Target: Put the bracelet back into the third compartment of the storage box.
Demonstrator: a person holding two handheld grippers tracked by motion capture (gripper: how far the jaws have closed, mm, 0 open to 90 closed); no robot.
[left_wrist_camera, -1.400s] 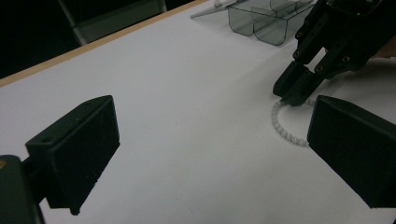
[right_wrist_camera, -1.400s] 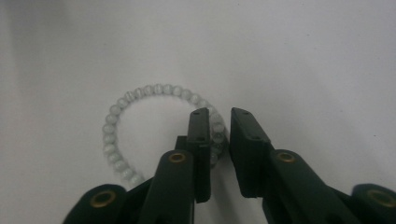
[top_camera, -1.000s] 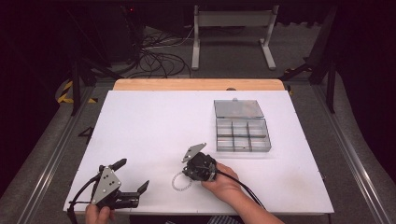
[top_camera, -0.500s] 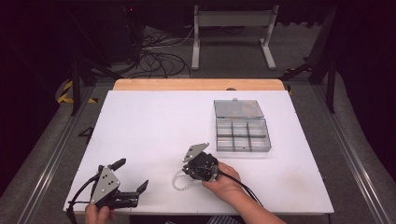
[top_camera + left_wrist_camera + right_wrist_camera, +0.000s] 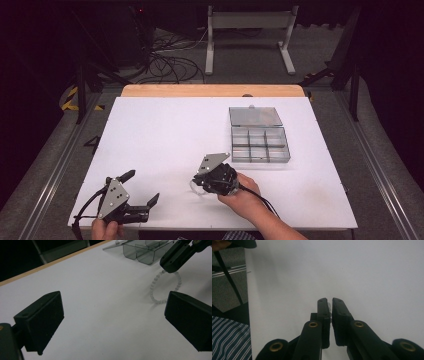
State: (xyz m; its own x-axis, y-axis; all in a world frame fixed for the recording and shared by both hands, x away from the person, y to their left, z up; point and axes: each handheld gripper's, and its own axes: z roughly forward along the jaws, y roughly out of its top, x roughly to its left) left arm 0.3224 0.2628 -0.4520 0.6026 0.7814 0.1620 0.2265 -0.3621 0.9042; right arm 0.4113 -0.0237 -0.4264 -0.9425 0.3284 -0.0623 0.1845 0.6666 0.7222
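Right gripper [image 5: 200,184] jaws nearly shut, pinching white translucent bead bracelet [image 5: 163,287]; right gripper view shows sliver of bead between pads. Left gripper view shows whole loop: hanging from jaws, lower part on white table [image 5: 165,135], loop's long axis running near-far. Left gripper [image 5: 142,192] wide open, holding nothing, near-left edge. Clear plastic compartment box [image 5: 260,145], lid open, far-right; nothing between.

Probably a lab: white table [image 5: 165,130], floor cables [image 5: 170,60], dark curtained surroundings.
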